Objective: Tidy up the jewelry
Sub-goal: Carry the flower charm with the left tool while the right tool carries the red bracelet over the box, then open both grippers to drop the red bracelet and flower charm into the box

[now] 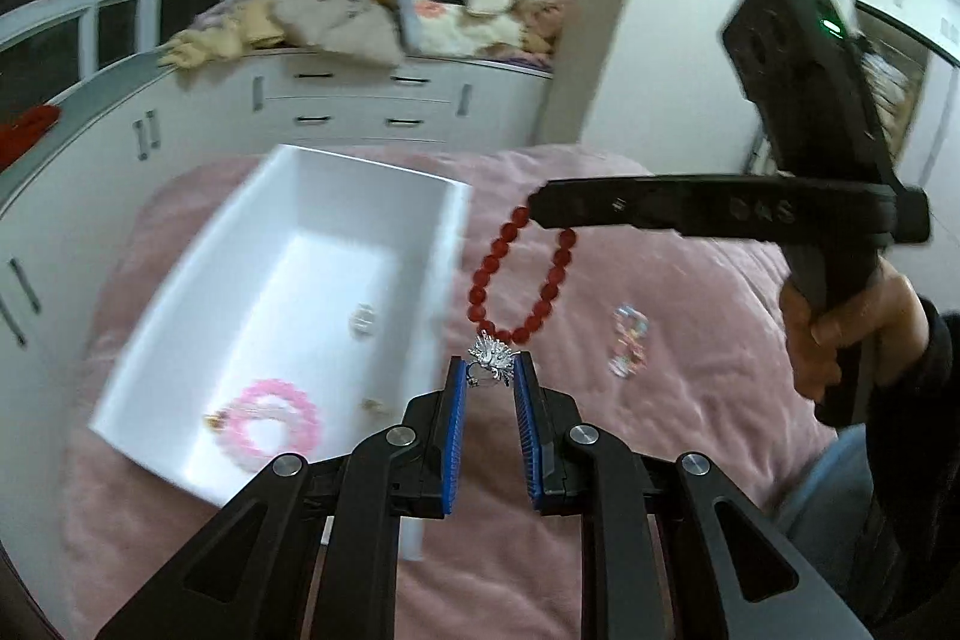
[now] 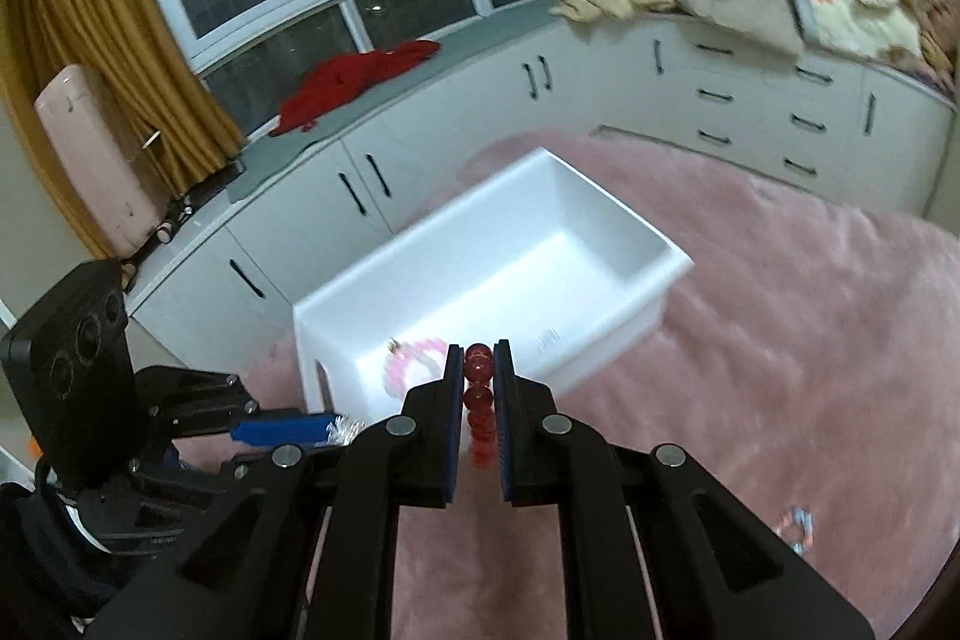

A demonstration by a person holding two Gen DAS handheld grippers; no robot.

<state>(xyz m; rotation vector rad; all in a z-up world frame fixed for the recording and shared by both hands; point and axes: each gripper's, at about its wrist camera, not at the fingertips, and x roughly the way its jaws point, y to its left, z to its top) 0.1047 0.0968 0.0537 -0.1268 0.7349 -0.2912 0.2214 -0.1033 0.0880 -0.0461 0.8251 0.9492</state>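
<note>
My left gripper (image 1: 491,367) is shut on a silver spiky brooch (image 1: 493,358), held above the pink blanket beside the white box (image 1: 444,244). My right gripper (image 2: 478,358) is shut on a red bead bracelet (image 2: 478,367); in the left wrist view that red bead bracelet (image 1: 522,274) hangs as a loop from the right gripper (image 1: 534,205), just right of the box. The white box (image 2: 666,244) holds a pink bead bracelet (image 1: 279,421), a clear piece (image 1: 362,319) and a small gold item (image 1: 372,405). The left gripper (image 2: 336,430) also shows at the lower left of the right wrist view, with the brooch at its blue pads.
A pastel bead bracelet (image 1: 627,340) lies loose on the pink blanket (image 1: 660,400) right of the box, and the same bracelet (image 2: 798,523) shows in the right wrist view. White cabinets (image 2: 540,130) with a window seat, red cloth (image 2: 360,82) and piled laundry (image 1: 360,16) stand behind. A hand (image 1: 840,322) grips the right tool.
</note>
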